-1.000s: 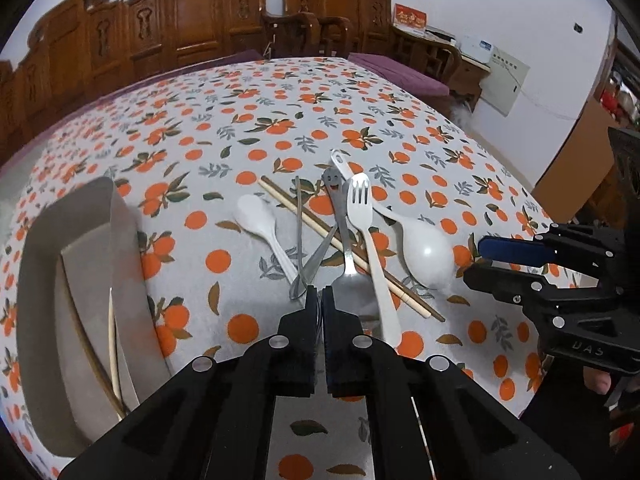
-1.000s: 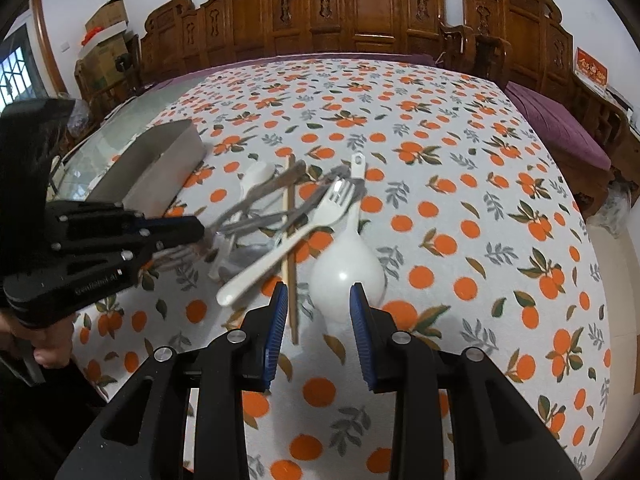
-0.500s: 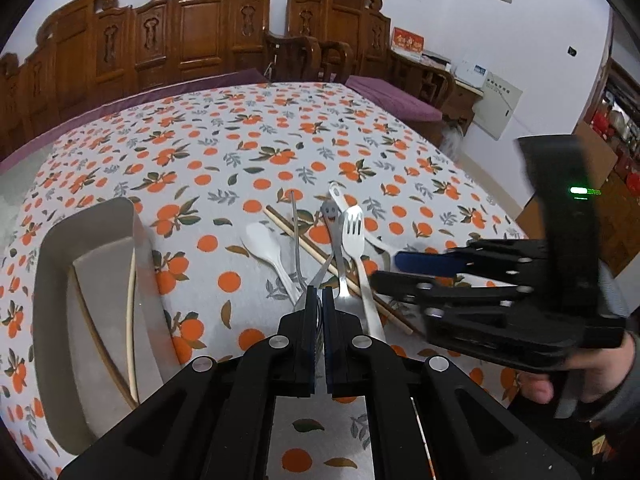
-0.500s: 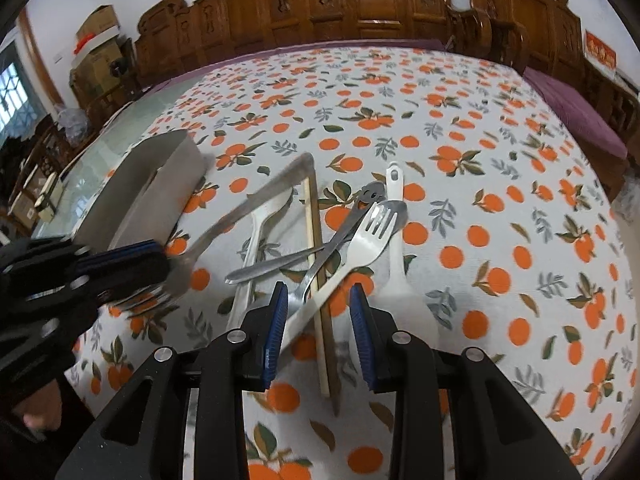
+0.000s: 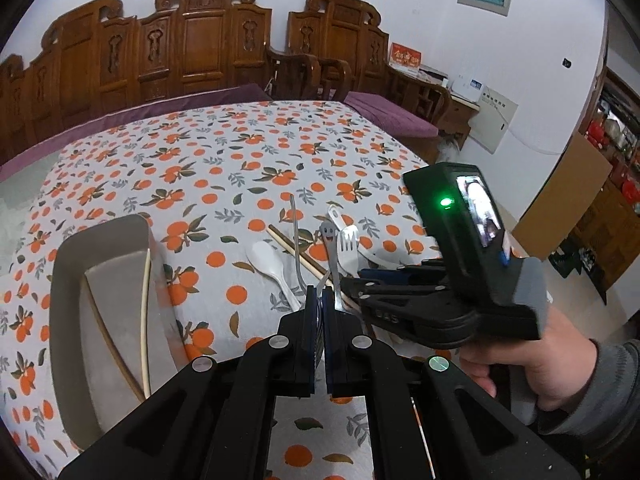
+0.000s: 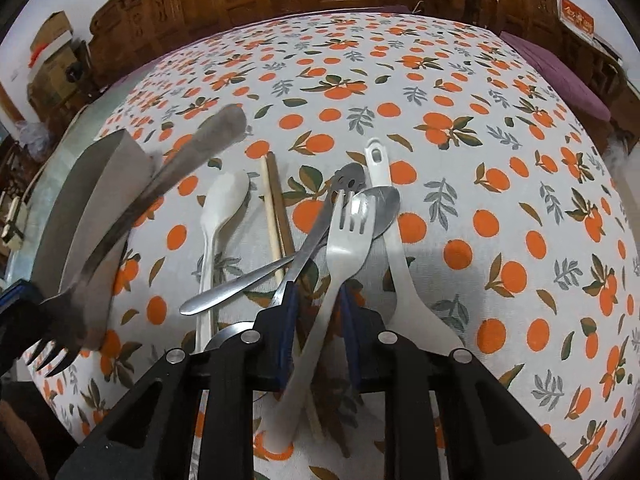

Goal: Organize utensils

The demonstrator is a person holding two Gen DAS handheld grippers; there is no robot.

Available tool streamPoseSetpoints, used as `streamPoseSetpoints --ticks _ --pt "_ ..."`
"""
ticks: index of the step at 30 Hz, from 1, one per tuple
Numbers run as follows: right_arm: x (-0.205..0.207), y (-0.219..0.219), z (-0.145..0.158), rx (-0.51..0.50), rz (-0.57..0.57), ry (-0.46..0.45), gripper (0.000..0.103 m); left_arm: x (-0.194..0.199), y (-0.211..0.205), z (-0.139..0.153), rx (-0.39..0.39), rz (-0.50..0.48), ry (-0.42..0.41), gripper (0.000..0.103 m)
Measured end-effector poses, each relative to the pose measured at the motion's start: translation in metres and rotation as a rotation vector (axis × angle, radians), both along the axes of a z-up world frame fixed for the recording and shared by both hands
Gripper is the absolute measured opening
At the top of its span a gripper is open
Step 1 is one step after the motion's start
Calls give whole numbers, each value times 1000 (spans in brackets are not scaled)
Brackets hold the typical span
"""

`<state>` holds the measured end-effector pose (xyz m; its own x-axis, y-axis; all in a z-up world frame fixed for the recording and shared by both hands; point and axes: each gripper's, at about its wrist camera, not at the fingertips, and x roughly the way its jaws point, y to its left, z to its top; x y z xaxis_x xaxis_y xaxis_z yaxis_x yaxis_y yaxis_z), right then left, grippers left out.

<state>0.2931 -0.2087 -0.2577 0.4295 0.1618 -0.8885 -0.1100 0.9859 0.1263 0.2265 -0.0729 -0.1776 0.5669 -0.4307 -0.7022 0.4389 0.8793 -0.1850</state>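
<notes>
Hand (image 5: 532,360) in a grey sleeve grips the right tongs (image 6: 318,300), angled steeply down over the utensil pile on my right. Their jaws are closing with the white fork (image 6: 348,240) handle between them, pads not yet pressing. My left tongs (image 5: 319,292) are clenched on a metal fork (image 6: 160,184), held clear of the table (image 5: 200,160), handle pointing far and tines near. It shows blurred from the right wrist, and the left fingers (image 5: 310,320) hide its neck. At far left lies the tray (image 5: 72,280), cut off at the edge.
</notes>
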Motion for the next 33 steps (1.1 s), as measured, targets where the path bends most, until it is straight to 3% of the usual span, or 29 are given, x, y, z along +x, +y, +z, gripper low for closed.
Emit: streamPoseSetpoints --ticks 2,4,13,33 --pt "0 1 1 -3 -13 1 12 -2 2 2 -1 0 -7 2" --pt "0 1 2 -15 -34 -3 7 -4 4 5 -6 2 -13 2" --pt "-5 1 9 -29 -31 -30 7 -11 12 16 -18 15 -39 2" --pt "-32 30 71 42 95 -171 7 -21 59 34 -5 122 -73 2"
